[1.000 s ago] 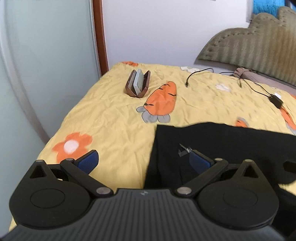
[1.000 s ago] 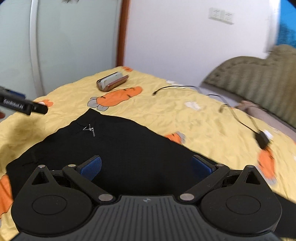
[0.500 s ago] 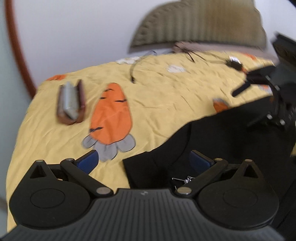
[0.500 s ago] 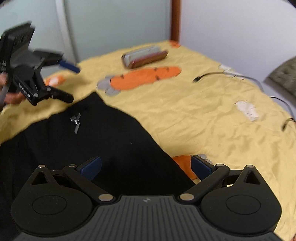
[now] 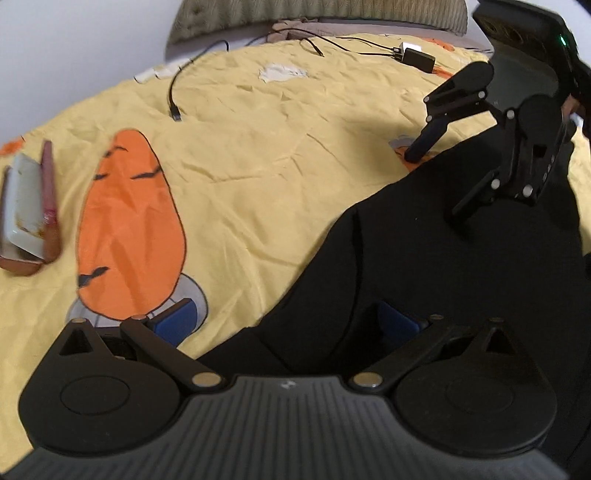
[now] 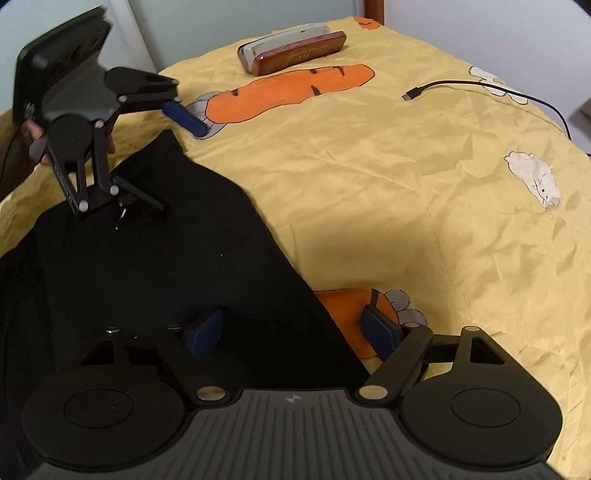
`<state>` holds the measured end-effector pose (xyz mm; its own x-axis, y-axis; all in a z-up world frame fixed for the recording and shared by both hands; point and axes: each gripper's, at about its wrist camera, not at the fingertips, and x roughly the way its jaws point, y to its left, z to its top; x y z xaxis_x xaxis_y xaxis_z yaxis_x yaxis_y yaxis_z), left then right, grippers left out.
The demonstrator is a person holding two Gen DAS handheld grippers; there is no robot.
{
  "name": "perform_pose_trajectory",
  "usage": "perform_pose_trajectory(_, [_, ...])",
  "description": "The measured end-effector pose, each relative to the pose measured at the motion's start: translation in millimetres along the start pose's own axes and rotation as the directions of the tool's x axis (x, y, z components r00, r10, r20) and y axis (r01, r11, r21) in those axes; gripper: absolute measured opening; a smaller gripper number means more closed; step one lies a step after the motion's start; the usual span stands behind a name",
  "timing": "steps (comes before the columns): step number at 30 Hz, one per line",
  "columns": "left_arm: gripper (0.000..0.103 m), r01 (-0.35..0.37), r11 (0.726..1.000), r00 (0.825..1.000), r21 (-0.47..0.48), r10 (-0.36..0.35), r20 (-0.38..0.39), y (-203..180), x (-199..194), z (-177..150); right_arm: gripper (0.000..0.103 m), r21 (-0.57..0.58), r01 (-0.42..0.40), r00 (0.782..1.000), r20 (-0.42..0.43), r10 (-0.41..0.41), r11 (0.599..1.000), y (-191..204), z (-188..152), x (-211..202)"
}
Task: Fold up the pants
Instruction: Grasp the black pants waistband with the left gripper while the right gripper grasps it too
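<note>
Black pants point(image 5: 424, 258) lie flat on a yellow bedsheet point(image 5: 258, 147) with carrot prints. In the left wrist view my left gripper point(image 5: 288, 317) is open, low over the pants' corner edge, one pad over the sheet and one over the cloth. The right gripper point(image 5: 436, 184) shows at the far right, open above the pants. In the right wrist view my right gripper point(image 6: 291, 328) is open, straddling the pants' point(image 6: 166, 266) long edge. The left gripper point(image 6: 173, 162) shows at upper left, open over the pants' corner by a small metal zipper pull point(image 6: 120, 219).
A brown case point(image 6: 295, 53) holding a pale box lies near the bed's far corner; it also shows in the left wrist view point(image 5: 29, 214). A black charging cable point(image 6: 480, 92) and adapter point(image 5: 417, 57) lie on the sheet. A grey-green pillow point(image 5: 314, 11) sits at the headboard.
Both grippers have swung round and dropped lower toward the pants' edge, facing each other. Both stay open and empty. The pants have not moved.
</note>
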<state>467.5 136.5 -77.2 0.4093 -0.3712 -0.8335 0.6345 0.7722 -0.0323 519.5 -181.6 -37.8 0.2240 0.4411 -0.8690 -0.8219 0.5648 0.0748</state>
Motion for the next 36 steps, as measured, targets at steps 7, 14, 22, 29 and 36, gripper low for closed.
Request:
perform_pose_trajectory(7, [0.064, 0.015, 0.999, 1.0, 0.041, -0.015, 0.003, -14, -11, 1, 0.028, 0.015, 0.012, 1.0, 0.014, -0.012, 1.0, -1, -1, -7])
perform_pose_trajectory(14, [0.01, -0.032, 0.999, 0.999, 0.009, 0.032, 0.019, -31, -25, 2, 0.006, -0.021, 0.102, 0.993, 0.054, -0.1, 0.995, 23, -12, -10])
perform_pose_trajectory(22, [0.005, -0.146, 0.989, 0.974, -0.02, 0.148, 0.171, -56, -65, -13, 0.004, -0.071, 0.351, 0.926, 0.171, -0.336, 0.934, 83, -36, -23])
perform_pose_trajectory(29, [0.005, -0.181, 0.983, 0.946, 0.013, 0.171, 0.274, -98, -125, -37, 0.004, -0.053, 0.484, 0.841, 0.305, -0.448, 0.873, 147, -62, -67])
perform_pose_trajectory(36, [0.004, -0.18, 0.983, 0.929, 0.028, 0.161, 0.333, -149, -181, -91, 0.004, -0.09, 0.482, 0.836, 0.346, -0.427, 0.871, 230, -106, -103])
